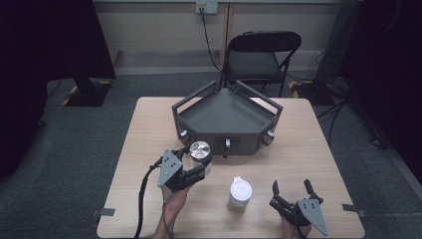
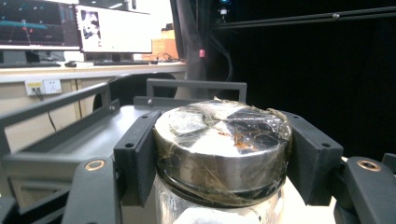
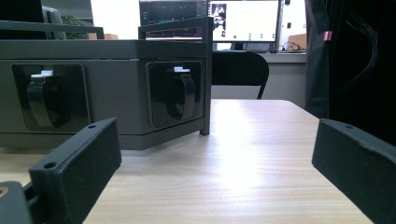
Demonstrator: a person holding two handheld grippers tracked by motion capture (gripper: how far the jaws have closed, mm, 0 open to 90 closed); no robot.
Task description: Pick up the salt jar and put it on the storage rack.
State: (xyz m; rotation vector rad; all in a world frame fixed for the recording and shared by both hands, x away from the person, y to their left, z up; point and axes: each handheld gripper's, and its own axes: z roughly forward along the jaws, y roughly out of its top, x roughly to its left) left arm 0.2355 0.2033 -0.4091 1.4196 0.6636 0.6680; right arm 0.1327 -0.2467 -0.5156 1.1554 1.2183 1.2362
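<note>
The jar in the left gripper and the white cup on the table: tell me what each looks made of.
Jar: its lid looks like polished metal, mirror-bright with reflections, seemingly under wrinkled clear film; the body below looks like clear glass or plastic. The left gripper clamps the lid. White cup: matte opaque white, probably plastic, though paper or ceramic is possible. Table: pale wood-grain, likely laminate.

A: Dim room overhead; corners fall into black, the desk [image 1: 149, 149] evenly lit.
B: Glare streaks the desk in the right gripper view; monitors [image 3: 245, 21] blow out white, near claw edges blur.
</note>
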